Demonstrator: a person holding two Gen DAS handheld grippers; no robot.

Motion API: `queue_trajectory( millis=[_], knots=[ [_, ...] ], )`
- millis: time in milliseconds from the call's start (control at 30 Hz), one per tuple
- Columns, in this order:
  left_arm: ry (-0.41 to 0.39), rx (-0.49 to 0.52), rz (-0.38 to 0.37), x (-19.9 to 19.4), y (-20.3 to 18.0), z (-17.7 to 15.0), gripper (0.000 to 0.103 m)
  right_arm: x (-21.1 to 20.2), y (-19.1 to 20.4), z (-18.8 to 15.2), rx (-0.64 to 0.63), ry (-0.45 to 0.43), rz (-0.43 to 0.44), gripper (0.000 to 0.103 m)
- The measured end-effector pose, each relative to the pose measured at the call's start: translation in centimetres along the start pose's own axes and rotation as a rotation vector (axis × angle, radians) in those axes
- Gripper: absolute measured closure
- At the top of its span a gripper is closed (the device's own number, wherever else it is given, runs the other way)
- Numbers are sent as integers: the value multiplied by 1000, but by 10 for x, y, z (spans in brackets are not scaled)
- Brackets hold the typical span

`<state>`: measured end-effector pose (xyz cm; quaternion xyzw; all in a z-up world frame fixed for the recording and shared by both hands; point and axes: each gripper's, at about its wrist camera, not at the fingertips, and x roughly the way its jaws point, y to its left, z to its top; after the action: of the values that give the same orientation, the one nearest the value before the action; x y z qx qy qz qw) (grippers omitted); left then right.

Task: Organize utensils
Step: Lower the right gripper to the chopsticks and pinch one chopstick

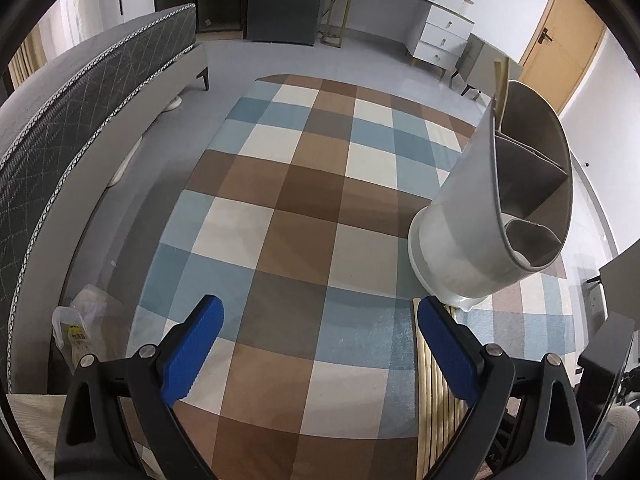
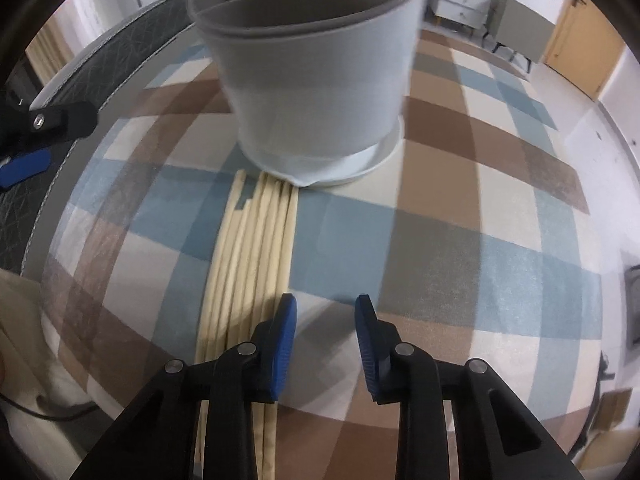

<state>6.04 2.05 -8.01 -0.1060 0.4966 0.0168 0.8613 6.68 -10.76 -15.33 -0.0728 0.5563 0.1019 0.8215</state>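
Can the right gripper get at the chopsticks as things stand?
Probably yes: the chopsticks lie bare on the checked cloth, just beside the right gripper, whose jaws stand apart over empty cloth; only their far ends meet the holder.

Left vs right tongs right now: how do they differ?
The left tongs stand wide open over bare checked cloth; the right tongs show a much narrower gap. Nothing lies between the left pair, while the right pair's left pad sits at the edge of the pale wooden chopstick bundle, not gripping it. Both have blue ribbed pads on black arms.
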Motion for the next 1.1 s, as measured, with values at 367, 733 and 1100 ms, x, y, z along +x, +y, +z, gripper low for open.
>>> queue_trajectory(
  millis=[367, 733, 1100],
  knots=[
    [17, -29, -9, 1, 3, 2, 8, -5, 4, -2, 10, -17, 40, 75],
    [27, -47, -2, 3, 8, 3, 8, -1, 15, -1, -48, -3, -1, 79],
    [47, -88, -24, 2, 14, 4, 8, -10, -1, -24, -57, 75, 5, 97]
  ],
)
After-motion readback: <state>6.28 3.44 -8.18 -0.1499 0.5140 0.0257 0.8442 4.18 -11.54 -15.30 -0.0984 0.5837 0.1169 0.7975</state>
